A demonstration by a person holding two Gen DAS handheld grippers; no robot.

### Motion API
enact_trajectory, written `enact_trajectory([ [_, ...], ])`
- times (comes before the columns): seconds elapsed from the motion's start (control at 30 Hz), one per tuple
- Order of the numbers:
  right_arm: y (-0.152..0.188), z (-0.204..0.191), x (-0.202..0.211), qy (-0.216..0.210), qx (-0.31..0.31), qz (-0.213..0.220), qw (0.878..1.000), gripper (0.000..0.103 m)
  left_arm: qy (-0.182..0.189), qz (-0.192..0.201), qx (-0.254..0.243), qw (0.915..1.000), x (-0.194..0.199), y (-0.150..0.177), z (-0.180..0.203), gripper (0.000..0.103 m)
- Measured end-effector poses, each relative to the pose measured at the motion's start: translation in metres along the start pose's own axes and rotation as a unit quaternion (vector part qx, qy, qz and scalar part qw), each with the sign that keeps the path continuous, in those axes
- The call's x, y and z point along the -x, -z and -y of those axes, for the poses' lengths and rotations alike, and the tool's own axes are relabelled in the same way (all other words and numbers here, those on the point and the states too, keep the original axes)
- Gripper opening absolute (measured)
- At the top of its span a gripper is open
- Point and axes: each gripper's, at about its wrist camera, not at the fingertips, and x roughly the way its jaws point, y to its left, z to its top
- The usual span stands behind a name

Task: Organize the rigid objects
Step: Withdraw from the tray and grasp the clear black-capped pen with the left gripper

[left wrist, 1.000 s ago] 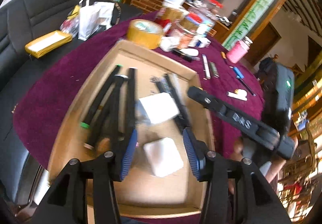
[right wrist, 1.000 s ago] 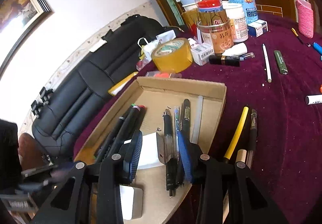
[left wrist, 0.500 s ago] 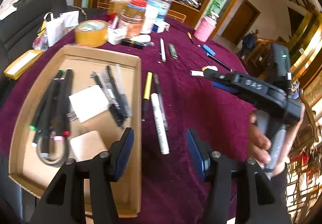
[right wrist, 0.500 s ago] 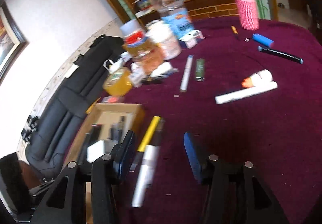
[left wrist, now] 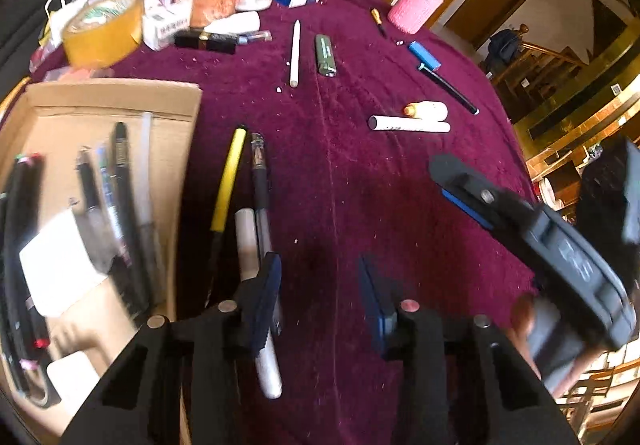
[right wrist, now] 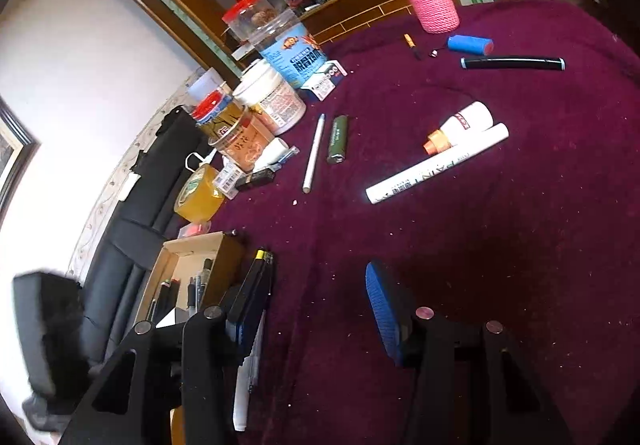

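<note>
We are between pickups in the sorting job: the counter (left wrist: 360,181), draped in maroon velvet, carries loose pens and tubes, and the cardboard tray (left wrist: 120,97) at its left edge already holds a row of pens and white blocks. Both tools hang above bare cloth with nothing in them: the left tool (left wrist: 320,297) has its blue pads spread wide, and the right tool (right wrist: 312,309) is equally released. Just beside the tray's right wall lie three items not yet stowed, a yellow pen (left wrist: 228,181), a dark pen (left wrist: 260,181) and a white marker (left wrist: 256,285), the marker partly under the left tool's left finger. Further out rest a white paint marker (right wrist: 436,169) touching a small white tube with an orange cap (right wrist: 456,127), a thin white stick (right wrist: 314,153) and a green lighter (right wrist: 338,139). We judge the next move calls for choosing one piece, lowering a tool astride it across its length, and closing.
</note>
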Motion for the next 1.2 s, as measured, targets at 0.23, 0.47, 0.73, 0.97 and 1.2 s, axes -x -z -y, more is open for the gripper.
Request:
enact_trajectory([
  [0.23, 0.0, -0.003, 0.004, -0.003, 0.007, 0.002, 1.0, 0.054, -0.028, -0.007, 0.009, 0.9995, -0.017, -0.007, -0.003, 0.037],
  [0.47, 0.001, -0.004, 0.006, -0.007, 0.007, 0.004, 1.0, 0.054, -0.048, -0.012, 0.014, 0.9987, -0.026, -0.012, -0.006, 0.033],
  [0.73, 0.001, -0.003, 0.004, -0.004, 0.005, 0.002, 1.0, 0.055, -0.074, -0.014, 0.015, 0.997, -0.034, -0.009, -0.009, 0.016],
  [0.97, 0.001, 0.0, 0.0, -0.002, 0.001, -0.003, 1.0, 0.055, -0.077, -0.002, 0.015, 0.9969, -0.031, -0.003, -0.011, 0.008],
  [1.2, 0.0, 0.019, -0.008, 0.012, -0.033, -0.013, 0.999, 0.054, 0.003, 0.024, 0.027, 0.9993, 0.005, 0.016, -0.016, 0.008],
])
